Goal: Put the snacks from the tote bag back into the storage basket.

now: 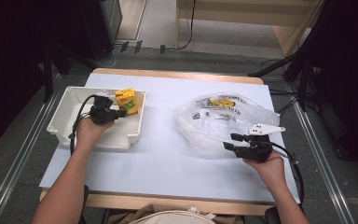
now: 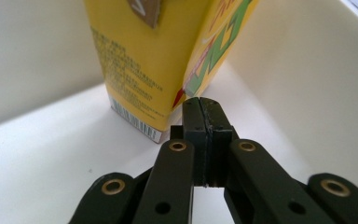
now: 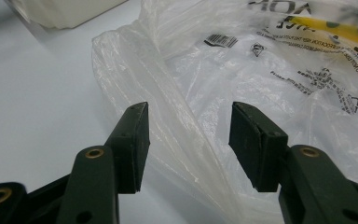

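A white-topped table (image 1: pixel 158 154) with a pale wooden edge is seen from above, set on a grey floor (image 1: pixel 14 158) crossed by metal rails at both sides. Beyond the far edge, dark cables and plugs are strewn on the floor, light wooden furniture (image 1: pixel 242 14) stands at the far right, and black stands and drapes close off both sides of the room.

On the left part of the table a white plastic bin (image 1: pixel 65 105) is placed. A yellow carton (image 1: pixel 125 97) is stood in its far right corner, with a green item just beside it. The left gripper (image 1: pixel 121 113) is held inside the bin, pointed right at the carton; in the left gripper view its jaws are seen pressed flat together with nothing between them, the tips just short of the carton's (image 2: pixel 144 60) lower corner; contact cannot be told.

On the right part of the table a crumpled clear plastic bag (image 1: pixel 214 116) with black print and a yellow mark is laid. The right gripper (image 1: pixel 229 142) is held at the bag's near right edge, pointed left. In the right gripper view its jaws are spread apart, a fold of the bag (image 3: pixel 186 112) lying between them but not pinched.
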A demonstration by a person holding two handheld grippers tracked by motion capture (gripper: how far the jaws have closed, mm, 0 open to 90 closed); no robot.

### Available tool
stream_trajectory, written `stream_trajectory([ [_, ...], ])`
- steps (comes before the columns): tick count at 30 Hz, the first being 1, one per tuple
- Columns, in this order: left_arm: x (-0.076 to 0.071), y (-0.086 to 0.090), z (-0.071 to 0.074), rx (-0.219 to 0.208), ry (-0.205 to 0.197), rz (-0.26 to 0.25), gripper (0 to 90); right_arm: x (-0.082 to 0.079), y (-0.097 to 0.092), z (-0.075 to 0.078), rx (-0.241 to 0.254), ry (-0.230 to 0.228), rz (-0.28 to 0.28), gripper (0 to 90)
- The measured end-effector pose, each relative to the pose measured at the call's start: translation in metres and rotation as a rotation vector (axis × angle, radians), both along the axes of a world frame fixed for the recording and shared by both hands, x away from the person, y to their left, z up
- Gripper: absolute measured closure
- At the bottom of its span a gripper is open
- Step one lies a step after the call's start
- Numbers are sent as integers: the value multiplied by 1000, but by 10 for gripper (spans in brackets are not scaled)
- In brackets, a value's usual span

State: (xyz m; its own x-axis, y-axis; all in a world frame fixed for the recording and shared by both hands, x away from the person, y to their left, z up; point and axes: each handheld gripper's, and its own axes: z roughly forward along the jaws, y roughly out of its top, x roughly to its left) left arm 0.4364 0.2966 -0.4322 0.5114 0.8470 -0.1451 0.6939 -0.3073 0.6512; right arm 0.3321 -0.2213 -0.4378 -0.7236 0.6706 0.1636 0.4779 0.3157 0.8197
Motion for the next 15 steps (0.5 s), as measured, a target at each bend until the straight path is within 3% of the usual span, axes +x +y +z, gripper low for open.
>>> stream_trajectory([
  [15, 5, 12, -2, -11, 7, 70, 900, 0, 0, 0, -4, 0, 4, 498],
])
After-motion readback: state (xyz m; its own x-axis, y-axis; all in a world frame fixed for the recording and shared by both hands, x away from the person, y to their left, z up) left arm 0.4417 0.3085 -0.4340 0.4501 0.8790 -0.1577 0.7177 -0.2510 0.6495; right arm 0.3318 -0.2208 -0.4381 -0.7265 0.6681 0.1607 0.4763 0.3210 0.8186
